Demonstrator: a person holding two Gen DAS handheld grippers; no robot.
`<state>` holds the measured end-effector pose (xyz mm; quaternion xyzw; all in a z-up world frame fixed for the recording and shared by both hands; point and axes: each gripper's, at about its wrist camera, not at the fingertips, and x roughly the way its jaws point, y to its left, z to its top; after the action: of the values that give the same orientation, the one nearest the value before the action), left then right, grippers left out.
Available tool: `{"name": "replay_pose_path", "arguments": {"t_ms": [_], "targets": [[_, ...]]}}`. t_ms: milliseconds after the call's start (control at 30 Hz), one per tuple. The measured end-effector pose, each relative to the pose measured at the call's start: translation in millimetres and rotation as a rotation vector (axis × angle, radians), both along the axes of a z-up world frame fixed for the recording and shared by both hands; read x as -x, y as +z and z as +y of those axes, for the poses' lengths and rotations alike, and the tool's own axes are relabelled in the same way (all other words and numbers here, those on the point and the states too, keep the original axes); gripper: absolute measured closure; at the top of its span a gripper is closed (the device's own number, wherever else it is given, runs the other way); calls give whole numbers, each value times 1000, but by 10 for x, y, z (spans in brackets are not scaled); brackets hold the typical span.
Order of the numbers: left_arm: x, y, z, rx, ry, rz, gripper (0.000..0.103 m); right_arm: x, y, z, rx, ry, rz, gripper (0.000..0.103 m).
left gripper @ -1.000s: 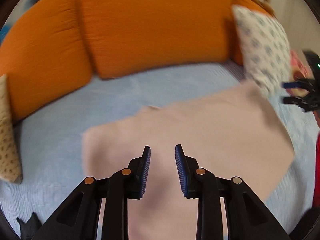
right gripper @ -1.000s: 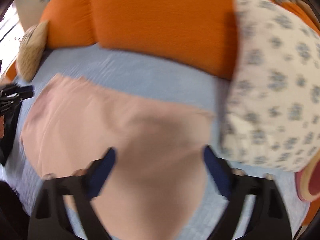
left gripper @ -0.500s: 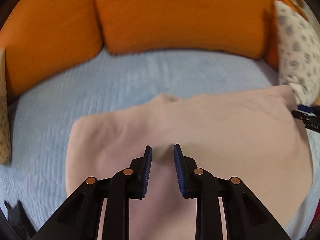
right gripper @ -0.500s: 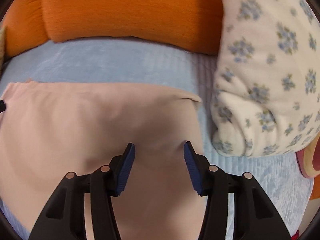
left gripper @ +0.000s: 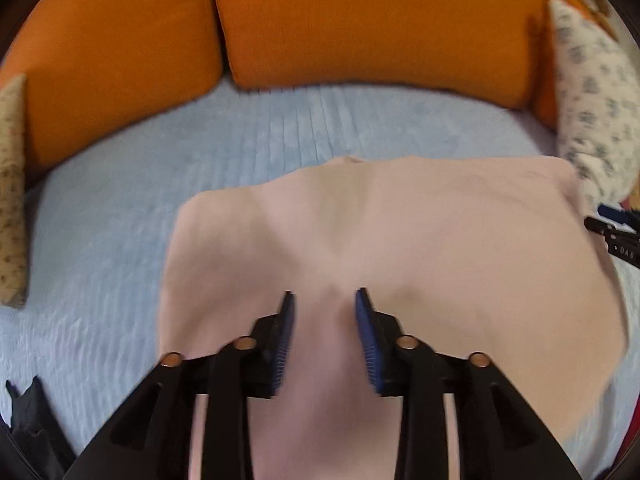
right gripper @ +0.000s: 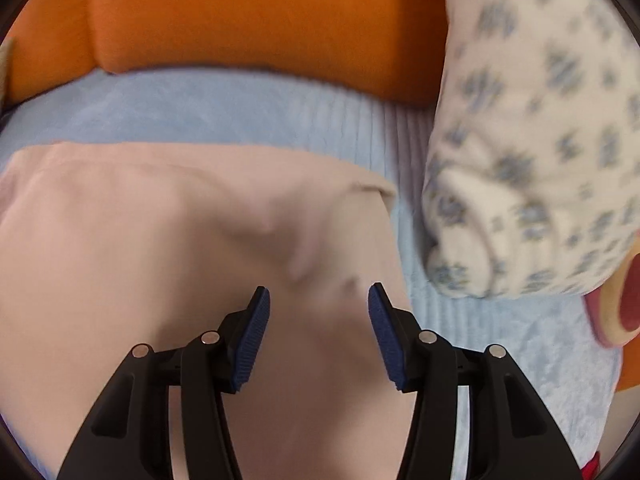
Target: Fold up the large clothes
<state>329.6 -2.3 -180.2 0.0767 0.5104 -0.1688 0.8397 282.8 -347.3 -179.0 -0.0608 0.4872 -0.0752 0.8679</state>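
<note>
- Pink garment (left gripper: 400, 240) flat on blue sofa cover (left gripper: 120, 200).
- Left tool (left gripper: 325, 300): jaws opening, w/ cloth between, not pinched.
- Right tool (right gripper: 319, 294): jaws apart, nothing gripped.

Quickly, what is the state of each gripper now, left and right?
Left gripper: jaws opening, pink garment below, nothing gripped.
Right gripper: open over the same garment, holding nothing.

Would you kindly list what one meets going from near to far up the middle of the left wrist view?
left gripper with jaws opening over the cloth → pink garment → light blue bed cover → orange cushion
</note>
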Motion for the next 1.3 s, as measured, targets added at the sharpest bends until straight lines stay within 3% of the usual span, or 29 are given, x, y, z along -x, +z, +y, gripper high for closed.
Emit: {"name": "replay_pose_path", "arguments": {"t_ms": [133,267,400,567,633,733,833,967,1033,1100,1133,1200,1233,1300], "targets": [[523,114,173,50,17,5,62,595,309,502,-55,75,-73,52],[822,-63,284,8,95,48,68,940,252,947,-109,129,-46,52],[925,-240,314,-40,119,52,71,993,-62,1245,-113,130,26,52],[780,-480,195,-95,118,67,72,921,-348,1239,-140,85,72,52],[784,-448,189,-103,123,68,72,909,-353,1272,-125,74,81,52],[885,-230,329,-46,134,78,71,984,-170,1336,-120,85,57,52],[1079,-92,465,-51,127,59,64,1148,25,1480,-127,131,19,52],[1207,-351,637,-72,147,125,64,1279,-35,1729,-143,182,39,52],[1175,-522,674,-48,157,171,65,1249,-247,1800,-139,182,84,51],[1170,-497,677,-36,179,179,65,1198,-355,1796,-139,164,99,51],[1183,-432,694,-21,191,178,62,1196,-330,1805,-139,156,91,51],[1223,-308,800,48,226,200,26,1259,-187,1840,-143,168,46,52],[1267,-230,925,118,272,221,7,1308,-116,1879,-143,190,22,52],[1361,-181,1179,261,371,278,7,1379,-31,1948,-131,229,-11,50]]}}
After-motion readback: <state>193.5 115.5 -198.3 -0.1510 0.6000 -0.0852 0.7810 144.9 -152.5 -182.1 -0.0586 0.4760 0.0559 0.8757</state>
